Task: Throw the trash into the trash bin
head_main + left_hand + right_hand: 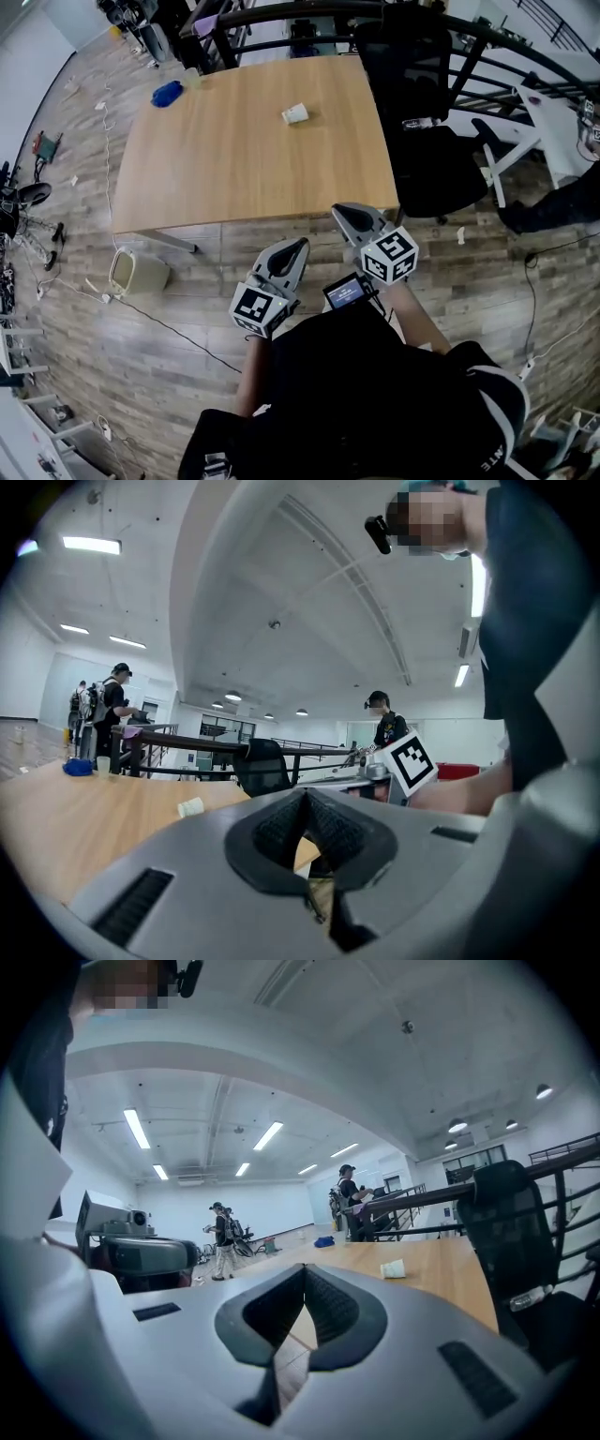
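Fingers shut, empty, on grey left gripper and right gripper. Reach to small white paper cup lying on light wooden table; open jaws early, close gently across its side.

Wood-plank floor under a pale wooden tabletop. Black office chair just beside its right edge, black railing behind. White walls and a white ceiling, lit by strip lights.
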The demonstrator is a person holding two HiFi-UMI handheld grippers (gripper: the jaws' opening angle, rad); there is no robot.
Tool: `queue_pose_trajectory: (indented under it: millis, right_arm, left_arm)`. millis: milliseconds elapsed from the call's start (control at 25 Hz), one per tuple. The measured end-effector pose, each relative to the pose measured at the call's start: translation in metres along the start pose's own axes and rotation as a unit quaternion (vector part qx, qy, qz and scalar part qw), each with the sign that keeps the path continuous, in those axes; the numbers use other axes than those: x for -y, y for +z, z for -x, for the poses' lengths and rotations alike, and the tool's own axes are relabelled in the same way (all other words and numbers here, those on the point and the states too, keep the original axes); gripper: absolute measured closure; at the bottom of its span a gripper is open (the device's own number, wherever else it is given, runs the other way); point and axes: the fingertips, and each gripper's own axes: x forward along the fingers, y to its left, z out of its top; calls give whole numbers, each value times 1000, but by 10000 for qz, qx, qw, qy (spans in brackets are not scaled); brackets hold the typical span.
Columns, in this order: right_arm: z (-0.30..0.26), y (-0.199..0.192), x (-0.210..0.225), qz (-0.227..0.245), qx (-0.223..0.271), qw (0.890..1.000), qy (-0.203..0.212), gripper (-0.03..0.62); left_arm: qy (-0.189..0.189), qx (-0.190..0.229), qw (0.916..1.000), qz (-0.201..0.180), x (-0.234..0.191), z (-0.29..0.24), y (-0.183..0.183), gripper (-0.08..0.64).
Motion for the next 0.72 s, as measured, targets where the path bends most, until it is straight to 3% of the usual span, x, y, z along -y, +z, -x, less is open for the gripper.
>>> queue_pose_trajectory:
  millis: [200,360,520,720]
  right_arm:
    - [-25,10,33,-583,262,9977,-211,594]
    - [-56,7,43,-472,165,9984,-274,594]
    - [-82,6,62,-494,74,9973,-540,594]
    - [-127,39,81,-475,360,9946,-853,594]
  left_arm:
    - [-34,-295,9994,160,-28,-15,-14,563]
    - [-83,-363,9990,262,-68,-27,-23,563]
    - [-374,-365,9983,266,-103,-47,-28,563]
    - [-771,-337,9965,26,-158,-69,-13,563]
